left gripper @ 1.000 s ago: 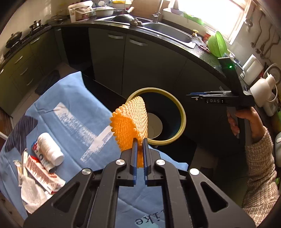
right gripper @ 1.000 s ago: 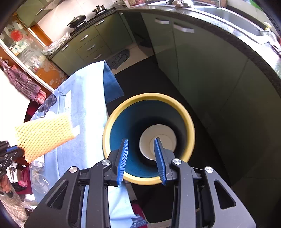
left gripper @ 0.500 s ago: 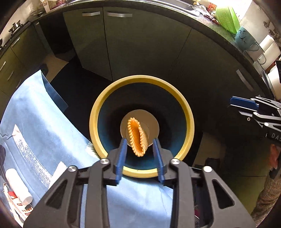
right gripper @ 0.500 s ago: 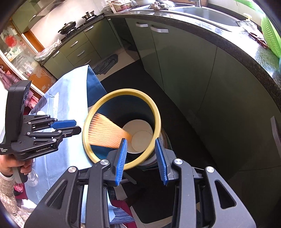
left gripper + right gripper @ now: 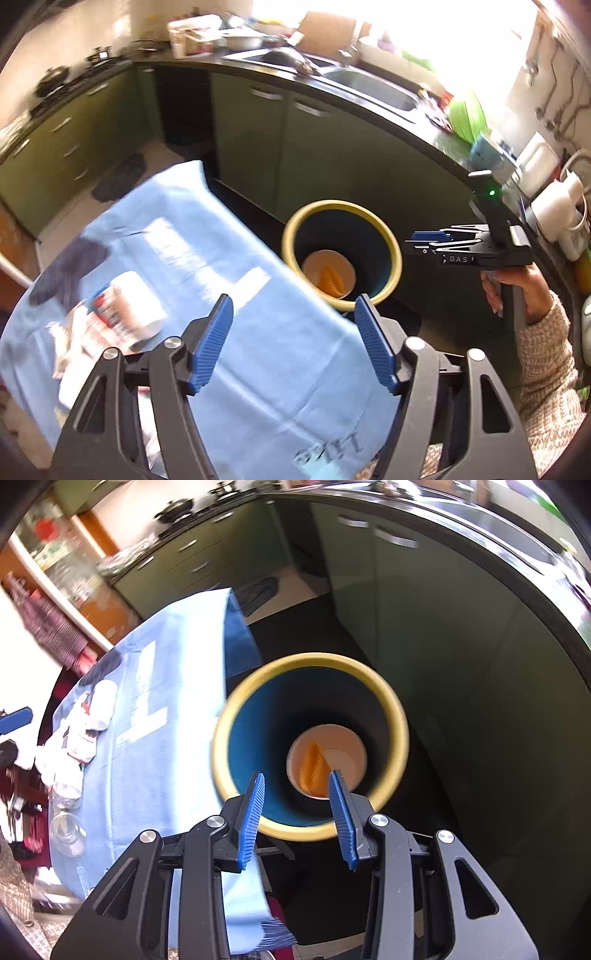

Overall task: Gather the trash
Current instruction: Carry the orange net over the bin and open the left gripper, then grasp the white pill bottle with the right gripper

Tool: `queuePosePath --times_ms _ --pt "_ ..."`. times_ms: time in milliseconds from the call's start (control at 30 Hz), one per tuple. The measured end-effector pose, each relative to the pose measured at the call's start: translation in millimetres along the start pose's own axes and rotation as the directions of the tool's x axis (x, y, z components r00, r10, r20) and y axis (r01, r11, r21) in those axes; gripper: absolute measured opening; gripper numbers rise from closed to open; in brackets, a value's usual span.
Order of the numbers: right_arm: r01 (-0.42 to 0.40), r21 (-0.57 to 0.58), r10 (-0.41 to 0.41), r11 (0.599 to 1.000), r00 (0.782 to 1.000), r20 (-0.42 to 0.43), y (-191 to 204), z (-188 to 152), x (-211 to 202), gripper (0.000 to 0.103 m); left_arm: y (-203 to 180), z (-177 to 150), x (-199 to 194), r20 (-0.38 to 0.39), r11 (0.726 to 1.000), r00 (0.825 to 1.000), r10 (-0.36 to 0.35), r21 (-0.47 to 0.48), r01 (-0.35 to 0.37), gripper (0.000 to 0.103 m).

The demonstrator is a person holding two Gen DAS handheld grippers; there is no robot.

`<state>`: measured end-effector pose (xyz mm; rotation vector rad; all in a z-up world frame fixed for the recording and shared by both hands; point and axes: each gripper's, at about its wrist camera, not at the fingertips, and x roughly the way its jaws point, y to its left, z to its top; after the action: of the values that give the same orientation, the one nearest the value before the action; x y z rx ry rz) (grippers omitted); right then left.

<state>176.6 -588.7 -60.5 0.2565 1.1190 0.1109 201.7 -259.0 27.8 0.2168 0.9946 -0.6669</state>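
The orange foam net (image 5: 331, 279) lies at the bottom of the yellow-rimmed blue bin (image 5: 384, 236), which stands on the floor beside the table; the net also shows in the right wrist view (image 5: 313, 766) inside the bin (image 5: 399, 716). My left gripper (image 5: 294, 342) is open and empty above the blue tablecloth (image 5: 258, 350). My right gripper (image 5: 298, 814) is open and empty just above the bin's near rim. A white bottle (image 5: 138, 304) and wrappers (image 5: 99, 328) lie on the cloth at the left.
Dark green kitchen cabinets (image 5: 258, 122) and a black counter with a sink (image 5: 369, 86) run behind the bin. Clear glass jars (image 5: 66, 827) sit at the table's near left edge. The other hand's gripper (image 5: 465, 247) hovers right of the bin.
My left gripper opened and let the orange net fall into the bin, then pulled back over the table and opened wider. My right gripper stayed open near the bin.
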Motion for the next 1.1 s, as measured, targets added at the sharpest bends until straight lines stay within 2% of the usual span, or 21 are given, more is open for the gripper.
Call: queuePosePath --times_ms 100,200,300,467,633,800,1100 --pt "-0.041 -0.087 0.04 0.995 0.999 -0.019 47 11 9 0.04 38 -27 -49 0.075 0.994 0.994 0.084 -0.071 -0.079 0.073" --pt "-0.08 -0.18 0.072 0.98 0.996 -0.05 101 23 21 0.043 62 -59 -90 0.137 0.976 0.972 0.193 -0.127 -0.176 0.081" --pt "-0.144 -0.243 0.12 0.959 0.987 -0.108 154 30 39 0.043 82 -85 -109 0.155 0.957 0.954 0.257 -0.177 -0.229 0.082" --pt "-0.202 -0.266 0.152 0.943 0.969 -0.196 231 55 72 0.043 112 -124 -120 0.133 0.946 0.956 0.26 -0.234 -0.225 0.082" --pt "-0.185 -0.256 0.116 0.949 0.957 -0.264 287 93 123 0.043 124 -153 -123 0.128 0.939 0.955 0.266 -0.259 -0.226 0.083" --pt "-0.14 -0.262 0.058 0.955 0.953 -0.297 314 114 159 0.044 126 -165 -119 0.115 0.939 0.96 0.256 -0.265 -0.219 0.084" --pt "-0.074 -0.314 -0.035 0.946 0.944 -0.327 342 122 194 0.044 132 -170 -117 0.111 0.936 0.958 0.263 -0.27 -0.226 0.085"
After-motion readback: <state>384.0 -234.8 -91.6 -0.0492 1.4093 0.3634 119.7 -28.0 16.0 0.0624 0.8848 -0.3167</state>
